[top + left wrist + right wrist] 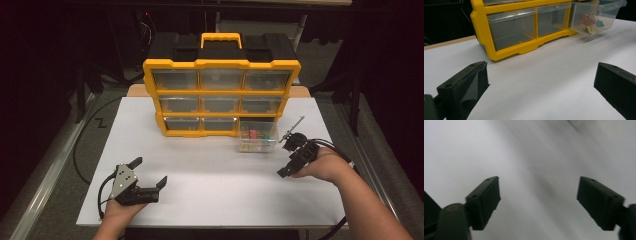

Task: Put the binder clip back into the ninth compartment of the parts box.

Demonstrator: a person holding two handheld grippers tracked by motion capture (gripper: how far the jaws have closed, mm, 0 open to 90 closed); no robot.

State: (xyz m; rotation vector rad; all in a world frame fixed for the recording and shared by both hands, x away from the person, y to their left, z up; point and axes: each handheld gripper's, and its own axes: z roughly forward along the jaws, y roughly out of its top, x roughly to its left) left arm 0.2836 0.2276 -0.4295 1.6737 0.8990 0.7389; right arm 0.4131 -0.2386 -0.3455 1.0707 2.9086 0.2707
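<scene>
In the high view, your right tool (pixel 286 169) sits low over the white counter (pixel 210 165), just beside the clear drawer (pixel 258 138) that stands pulled out of the bottom right slot of the yellow organizer (pixel 221 95); the small colored clips (pixel 256 135) lie inside it. Your left tool (pixel 148 176) rests well apart on the other side, spread and holding nothing. To do the next step well, I think you should come to the drawer front level and square, not from an angle, so it slides and does not tip. In the left gripper view, the drawer (pixel 596 16) hangs out past the organizer's edge with the clips (pixel 590 22) at its front wall, so move it slowly. In the right gripper view, your right tool (pixel 537 200) is spread wide with only bare counter between the jaws; the picture is blurred, so steady the hand first.
</scene>
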